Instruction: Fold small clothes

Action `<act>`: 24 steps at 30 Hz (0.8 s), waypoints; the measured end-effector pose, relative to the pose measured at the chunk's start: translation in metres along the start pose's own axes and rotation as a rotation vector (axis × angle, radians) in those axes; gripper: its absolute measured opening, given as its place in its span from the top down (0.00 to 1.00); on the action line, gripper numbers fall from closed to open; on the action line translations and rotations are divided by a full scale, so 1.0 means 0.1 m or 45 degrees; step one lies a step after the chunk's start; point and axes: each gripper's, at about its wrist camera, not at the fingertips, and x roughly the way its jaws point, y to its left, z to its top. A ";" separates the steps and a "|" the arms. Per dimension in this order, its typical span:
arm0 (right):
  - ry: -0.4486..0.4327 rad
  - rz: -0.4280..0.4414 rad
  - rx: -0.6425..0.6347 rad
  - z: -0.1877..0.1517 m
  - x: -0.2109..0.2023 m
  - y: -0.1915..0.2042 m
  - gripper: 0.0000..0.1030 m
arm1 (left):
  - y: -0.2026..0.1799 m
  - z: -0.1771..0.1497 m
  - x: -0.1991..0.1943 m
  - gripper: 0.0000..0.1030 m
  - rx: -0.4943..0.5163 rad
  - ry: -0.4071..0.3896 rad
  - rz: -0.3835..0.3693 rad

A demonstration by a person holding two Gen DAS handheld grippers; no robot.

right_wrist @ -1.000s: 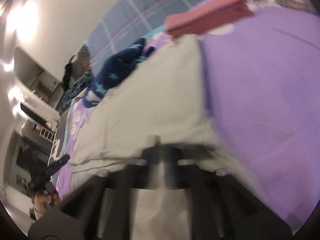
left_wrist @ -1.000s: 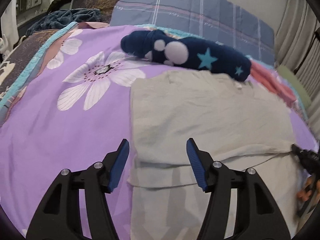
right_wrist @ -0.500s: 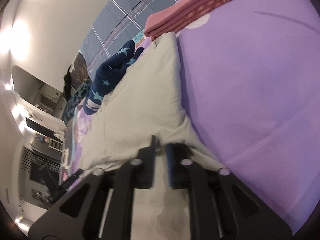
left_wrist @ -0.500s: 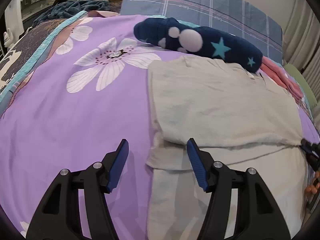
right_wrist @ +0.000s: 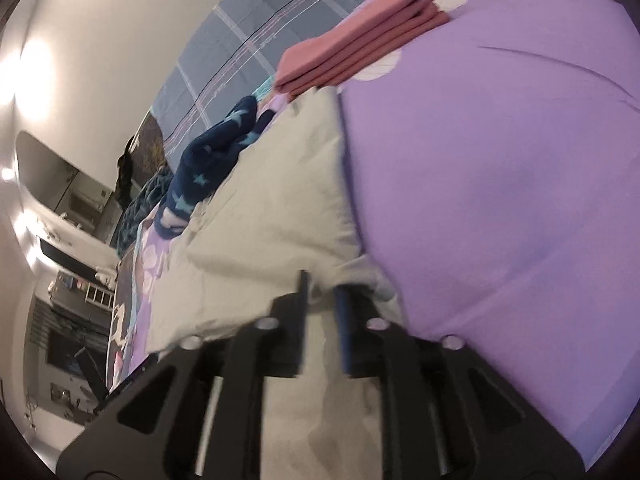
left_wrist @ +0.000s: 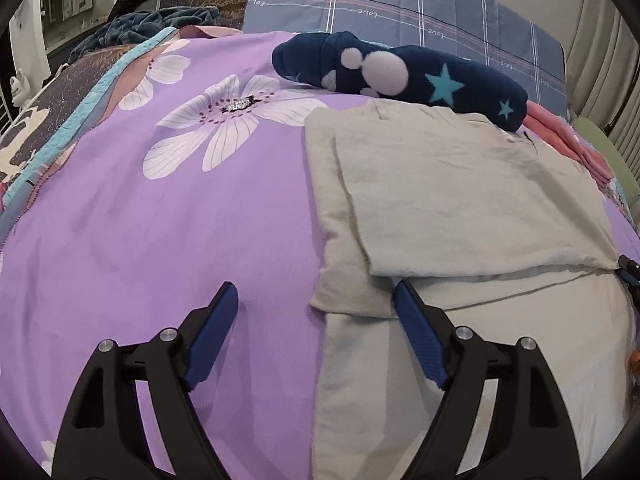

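Note:
A pale grey-green garment (left_wrist: 460,200) lies partly folded on the purple flowered bedspread (left_wrist: 160,220), its upper layer doubled over the lower part. My left gripper (left_wrist: 316,308) is open and empty, its blue pads just above the garment's left edge. In the right wrist view the same garment (right_wrist: 280,200) runs away from my right gripper (right_wrist: 322,292), whose jaws stand a narrow gap apart around the garment's folded corner; the frame is blurred. The right gripper's tip also shows at the far right of the left wrist view (left_wrist: 630,272).
A navy plush garment with stars (left_wrist: 400,72) lies beyond the pale one. A folded pink stack (right_wrist: 360,56) sits at the far right. A grey plaid pillow (left_wrist: 400,4) is at the head of the bed. Dark bedding (left_wrist: 140,28) lies at the back left.
My left gripper has moved left, so the garment's left edge now lies between its fingers. My right gripper's jaws have parted slightly at the folded corner.

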 end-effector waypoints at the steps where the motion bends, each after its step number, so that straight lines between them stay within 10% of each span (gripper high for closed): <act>1: 0.013 0.010 -0.007 -0.01 -0.02 0.03 0.67 | -0.03 0.01 -0.07 0.22 -0.007 -0.016 -0.034; 7: 0.103 0.081 -0.168 -0.07 -0.10 0.37 0.73 | -0.33 0.20 -0.42 0.71 0.046 -0.142 -0.253; 13: -0.077 -0.044 -0.320 0.40 -0.20 0.59 0.73 | -0.70 0.20 0.23 0.71 0.219 0.045 -0.116; 15: -0.091 -0.146 -0.314 0.66 -0.06 0.49 0.72 | -0.76 0.11 0.25 0.70 0.261 -0.044 -0.085; 20: 0.047 -0.176 -0.194 1.13 0.50 0.19 0.61 | -0.79 0.09 0.24 0.69 0.281 -0.047 -0.042; 21: 0.054 -0.157 -0.189 1.14 0.56 0.20 0.65 | -0.80 0.09 0.25 0.69 0.283 -0.045 -0.038; 22: 0.054 -0.159 -0.217 1.14 0.63 0.24 0.96 | -0.80 0.08 0.25 0.69 0.285 -0.048 -0.037; 24: 0.028 -0.227 -0.329 1.12 0.66 0.37 0.97 | -0.78 0.07 0.24 0.69 0.281 -0.052 -0.041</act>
